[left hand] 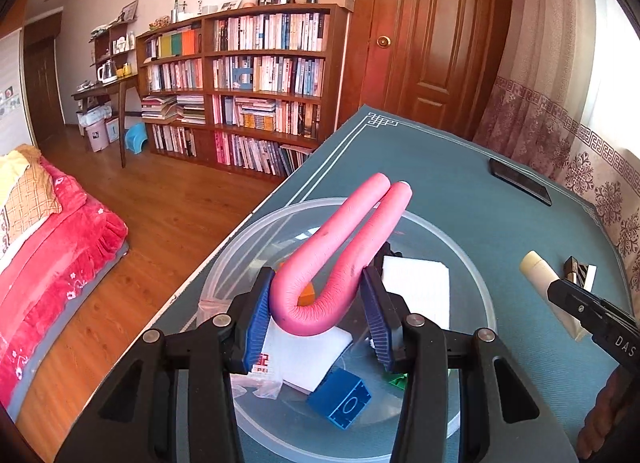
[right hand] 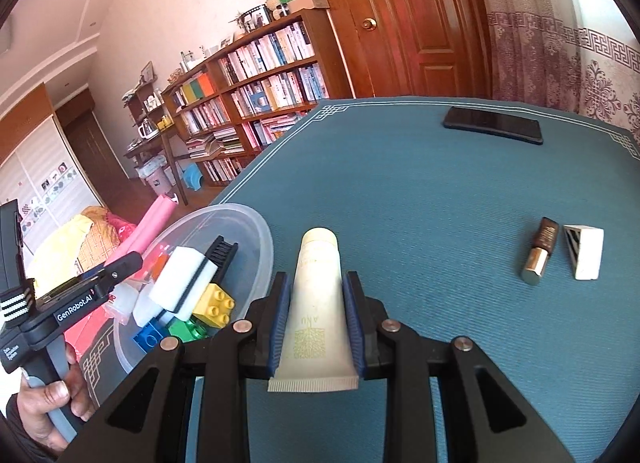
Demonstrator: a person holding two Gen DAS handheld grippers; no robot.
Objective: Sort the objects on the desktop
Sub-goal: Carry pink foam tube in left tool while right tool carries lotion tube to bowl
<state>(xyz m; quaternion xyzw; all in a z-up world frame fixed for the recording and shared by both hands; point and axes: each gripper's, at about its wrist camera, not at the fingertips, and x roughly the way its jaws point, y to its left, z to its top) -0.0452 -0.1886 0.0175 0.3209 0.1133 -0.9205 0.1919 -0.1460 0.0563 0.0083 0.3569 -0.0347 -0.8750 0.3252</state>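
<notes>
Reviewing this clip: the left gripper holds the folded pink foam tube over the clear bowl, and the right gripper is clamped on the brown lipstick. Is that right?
Not quite. The right gripper is clamped on the cream tube, as the right wrist view shows; the brown lipstick lies untouched on the mat. The left gripper does hold the folded pink foam tube over the clear bowl.

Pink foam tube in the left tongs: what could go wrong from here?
1. The bent pink foam tube is squeezed at its fold above the clear plastic bowl; its long legs could spring open and land across the rim.
2. The bowl sits near the table edge; a push could slide it off.
</notes>
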